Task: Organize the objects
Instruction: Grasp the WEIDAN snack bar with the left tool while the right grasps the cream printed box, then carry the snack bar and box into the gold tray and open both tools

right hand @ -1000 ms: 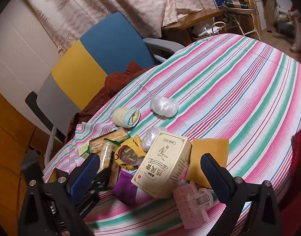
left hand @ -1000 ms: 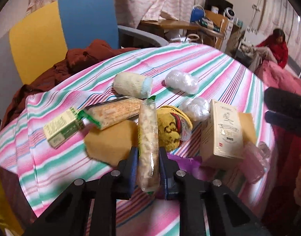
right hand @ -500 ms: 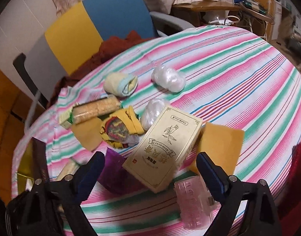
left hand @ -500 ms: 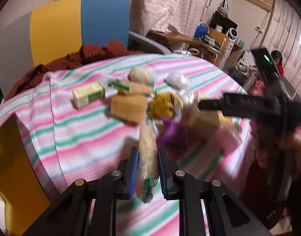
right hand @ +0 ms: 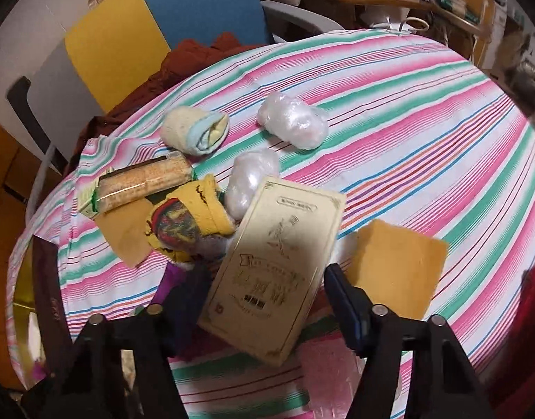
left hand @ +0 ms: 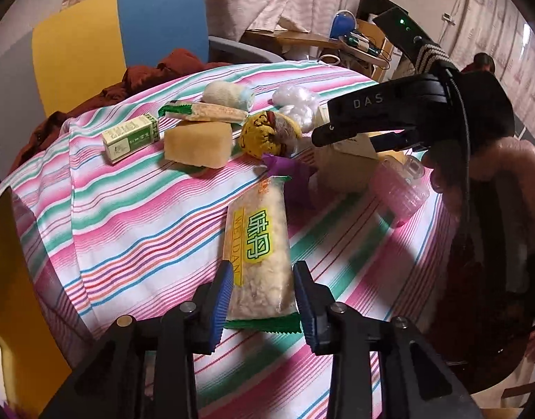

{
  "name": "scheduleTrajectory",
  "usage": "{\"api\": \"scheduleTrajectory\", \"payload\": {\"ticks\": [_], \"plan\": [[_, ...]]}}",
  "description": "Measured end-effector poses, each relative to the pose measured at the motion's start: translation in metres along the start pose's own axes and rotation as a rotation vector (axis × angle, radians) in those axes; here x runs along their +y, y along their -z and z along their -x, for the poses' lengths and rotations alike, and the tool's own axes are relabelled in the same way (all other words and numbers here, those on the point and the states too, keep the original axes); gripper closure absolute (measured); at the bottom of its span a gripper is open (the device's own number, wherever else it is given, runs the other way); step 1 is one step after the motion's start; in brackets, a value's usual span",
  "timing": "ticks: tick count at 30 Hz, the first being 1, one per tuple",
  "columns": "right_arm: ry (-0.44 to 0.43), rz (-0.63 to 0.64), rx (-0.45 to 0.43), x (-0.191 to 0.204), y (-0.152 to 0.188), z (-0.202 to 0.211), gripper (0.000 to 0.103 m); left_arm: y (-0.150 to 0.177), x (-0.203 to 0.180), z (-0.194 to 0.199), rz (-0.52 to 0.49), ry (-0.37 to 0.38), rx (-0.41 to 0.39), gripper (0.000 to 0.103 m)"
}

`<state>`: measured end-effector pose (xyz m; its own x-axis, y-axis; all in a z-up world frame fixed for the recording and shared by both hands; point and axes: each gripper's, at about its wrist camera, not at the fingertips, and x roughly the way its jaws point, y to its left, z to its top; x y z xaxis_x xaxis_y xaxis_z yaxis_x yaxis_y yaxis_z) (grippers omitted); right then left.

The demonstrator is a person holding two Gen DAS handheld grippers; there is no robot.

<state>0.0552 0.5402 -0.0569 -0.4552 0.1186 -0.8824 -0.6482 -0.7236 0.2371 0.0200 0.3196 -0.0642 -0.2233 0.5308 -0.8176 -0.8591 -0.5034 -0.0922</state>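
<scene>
Snack packet (left hand: 258,255) lying flat on the striped surface (left hand: 134,209), lower centre of frame, between the spread jaws of the left hand-held gripper (left hand: 262,300); pads beside it, not clamping.

Counted across both views: two snack packets, the second (right hand: 145,183) at left by a small green box (left hand: 131,137); two yellow sponges (left hand: 197,143) (right hand: 396,265); two white plastic wads (right hand: 291,124) (right hand: 251,181); one rolled sock (right hand: 195,132); one yellow knit bundle (right hand: 187,220); one pink clear case (left hand: 400,188). Right hand-held gripper (right hand: 267,300), lower centre, released, jaws wide either side of one tan carton (right hand: 274,269); contact cannot be told.
</scene>
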Motion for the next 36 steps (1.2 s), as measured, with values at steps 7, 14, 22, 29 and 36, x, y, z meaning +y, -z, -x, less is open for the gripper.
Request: {"api": "scheduleTrajectory", "payload": {"ticks": [7,14,22,29,36], "plan": [[-0.102,-0.066,-0.035,-0.009,0.009,0.016,0.045,0.004,0.008,0.006,0.043,0.036,-0.016,0.073],[-0.033,0.003,0.011,0.008,0.006,0.001,0.042,0.005,0.008,0.004,0.078,0.061,0.017,0.057],[0.015,0.029,0.032,0.013,0.003,-0.009,0.041,0.000,0.010,0.004,0.071,0.042,0.018,0.035],[0.016,0.033,0.032,0.009,0.004,-0.007,0.042,-0.009,-0.005,-0.026,-0.008,0.002,0.096,0.036],[-0.043,0.006,-0.058,0.003,0.001,0.012,0.050,0.004,0.001,-0.019,0.032,-0.003,0.071,0.056]]}}
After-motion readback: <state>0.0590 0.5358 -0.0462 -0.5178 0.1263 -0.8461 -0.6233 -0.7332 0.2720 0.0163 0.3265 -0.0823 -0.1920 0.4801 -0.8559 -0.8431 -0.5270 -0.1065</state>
